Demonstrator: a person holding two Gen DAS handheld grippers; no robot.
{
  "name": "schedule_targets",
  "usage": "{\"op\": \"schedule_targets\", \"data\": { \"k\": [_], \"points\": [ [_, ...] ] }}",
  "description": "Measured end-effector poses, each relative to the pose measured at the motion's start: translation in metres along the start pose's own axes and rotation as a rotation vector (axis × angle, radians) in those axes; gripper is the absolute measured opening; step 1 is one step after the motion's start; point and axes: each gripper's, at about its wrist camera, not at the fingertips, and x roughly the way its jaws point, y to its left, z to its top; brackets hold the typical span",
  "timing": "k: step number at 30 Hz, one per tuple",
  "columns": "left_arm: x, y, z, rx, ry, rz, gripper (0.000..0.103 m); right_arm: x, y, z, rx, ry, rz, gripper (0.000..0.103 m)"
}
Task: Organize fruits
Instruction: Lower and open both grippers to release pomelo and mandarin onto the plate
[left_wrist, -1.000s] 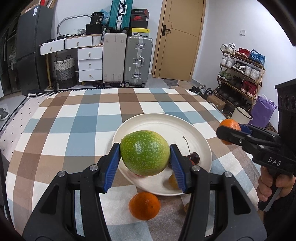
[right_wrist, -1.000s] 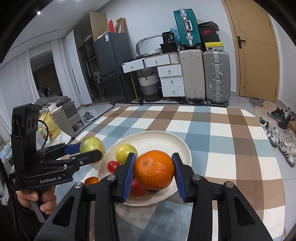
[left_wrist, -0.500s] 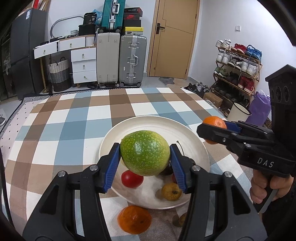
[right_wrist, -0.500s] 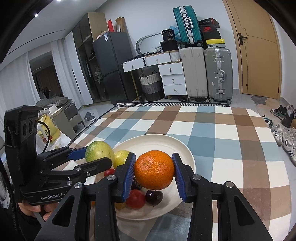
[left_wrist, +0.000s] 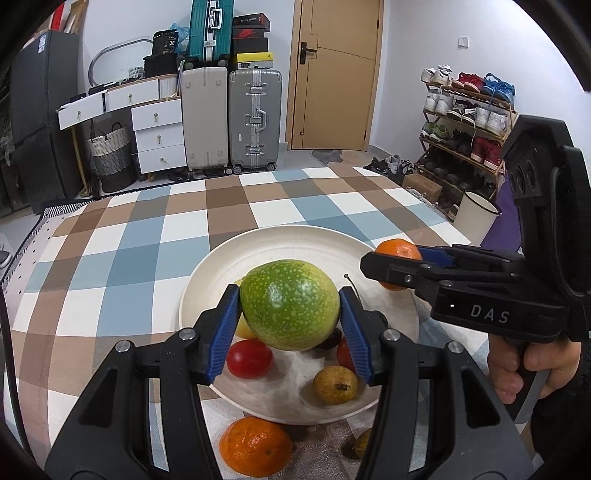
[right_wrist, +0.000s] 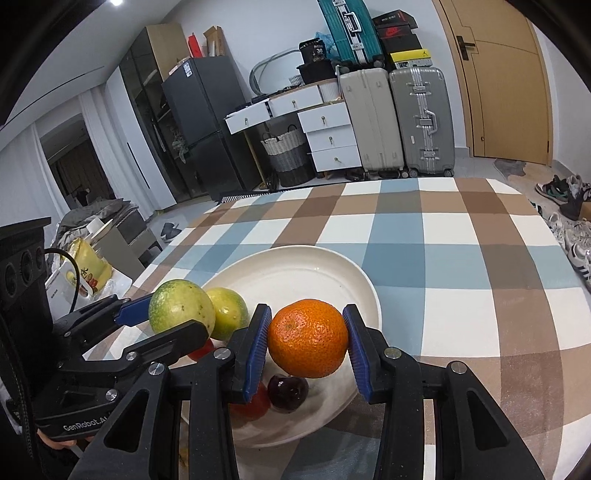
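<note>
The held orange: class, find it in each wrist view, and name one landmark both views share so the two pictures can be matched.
Left wrist view: the orange sits right of centre, clamped in the right hand-held gripper, over the plate's right rim.
Right wrist view: the orange is at lower centre, gripped between the blue pads.
Shared landmark: the silver suitcase beside the door.

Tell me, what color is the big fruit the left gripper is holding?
Green with pale yellowish speckles; the left wrist view shows it best.

bright indoor light | ceiling glare | fisheye edges | plate blur
</note>
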Motion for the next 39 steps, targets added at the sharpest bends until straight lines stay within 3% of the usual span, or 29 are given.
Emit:
{"op": "schedule_targets", "data": {
  "k": [16,22,26,29,37,39],
  "points": [
    [0.005,0.002,-0.003,-0.007,0.011,-0.001,0.051,0.007,-0.004,0.0,0.006,0.008,-0.036,0.042],
    [0.001,0.001,-0.011,0.012,0.015,0.009,0.051,-0.004,-0.007,0.0,0.018,-0.025,-0.037,0.053],
    [0.0,0.004,-0.02,0.006,0.04,0.006,0.051,-0.007,-0.01,-0.003,0.028,-0.027,-0.031,0.072],
    [0.001,0.006,-0.022,0.002,0.044,0.013,0.051,-0.01,-0.009,-0.003,0.028,-0.041,-0.028,0.08],
    [0.003,0.005,-0.023,0.006,0.059,0.005,0.051,-0.013,-0.007,-0.004,0.019,-0.053,-0.037,0.086],
    [0.004,0.004,-0.023,0.006,0.072,0.003,0.057,-0.012,-0.008,-0.004,0.022,-0.047,-0.038,0.086]
  ]
}}
